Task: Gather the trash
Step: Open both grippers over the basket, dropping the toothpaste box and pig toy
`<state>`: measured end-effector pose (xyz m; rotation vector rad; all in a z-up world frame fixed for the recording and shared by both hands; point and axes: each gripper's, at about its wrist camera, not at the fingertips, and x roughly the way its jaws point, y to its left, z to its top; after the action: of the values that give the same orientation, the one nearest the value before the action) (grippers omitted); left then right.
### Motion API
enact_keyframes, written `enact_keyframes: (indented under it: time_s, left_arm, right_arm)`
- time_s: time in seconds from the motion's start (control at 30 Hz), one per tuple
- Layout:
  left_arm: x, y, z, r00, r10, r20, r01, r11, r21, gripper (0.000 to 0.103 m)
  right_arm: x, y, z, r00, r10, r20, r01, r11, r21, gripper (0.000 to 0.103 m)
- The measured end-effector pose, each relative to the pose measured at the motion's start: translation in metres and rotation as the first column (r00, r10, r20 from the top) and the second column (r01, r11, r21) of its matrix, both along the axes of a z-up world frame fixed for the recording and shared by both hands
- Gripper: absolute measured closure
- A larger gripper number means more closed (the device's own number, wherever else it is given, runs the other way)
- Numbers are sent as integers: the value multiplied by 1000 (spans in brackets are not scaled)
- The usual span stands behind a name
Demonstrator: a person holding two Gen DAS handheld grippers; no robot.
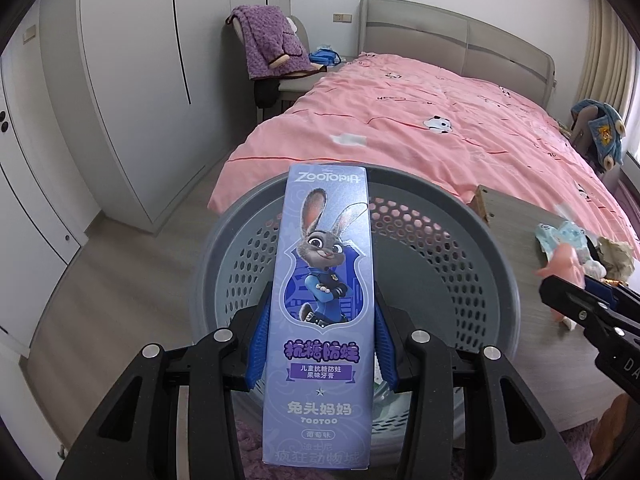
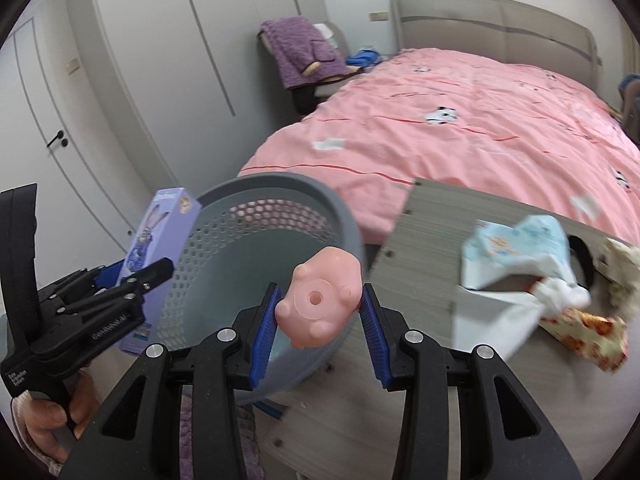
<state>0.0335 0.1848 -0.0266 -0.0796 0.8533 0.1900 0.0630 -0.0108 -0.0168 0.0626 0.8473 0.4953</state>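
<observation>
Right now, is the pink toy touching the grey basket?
Apart. The right wrist view shows the pink toy pinched in the right gripper, held in the air above the grey basket, resting on none of it.

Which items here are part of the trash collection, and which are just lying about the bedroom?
Part of the job:
- toothpaste box, clamped in the left tool
- pink rubber toy, gripped by the right tool
- grey perforated basket
- crumpled wrappers on the wooden board

Lying about:
- pink bed
- purple robe on a chair
- blue jacket
- wardrobe
</observation>
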Motion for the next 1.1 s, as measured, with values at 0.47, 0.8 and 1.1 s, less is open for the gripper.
enact_keyframes:
  time_s: [0.47,0.8,1.1]
  left_arm:
    - [14,0,-12,1000,-17,-25,17,1000,-8,60]
    - [17,1,-11,1000,-11,-21,11,1000,-13,60]
    - [12,5,-6,1000,13,-16,-13,1000,-19,46]
  right_arm:
    - [11,31,-2,998,63,-6,-63,998,-15,63]
    - [14,34,-3,998,70,-1,-70,997,-17,61]
    - [10,33,2,998,58,27,-58,998,-18,48]
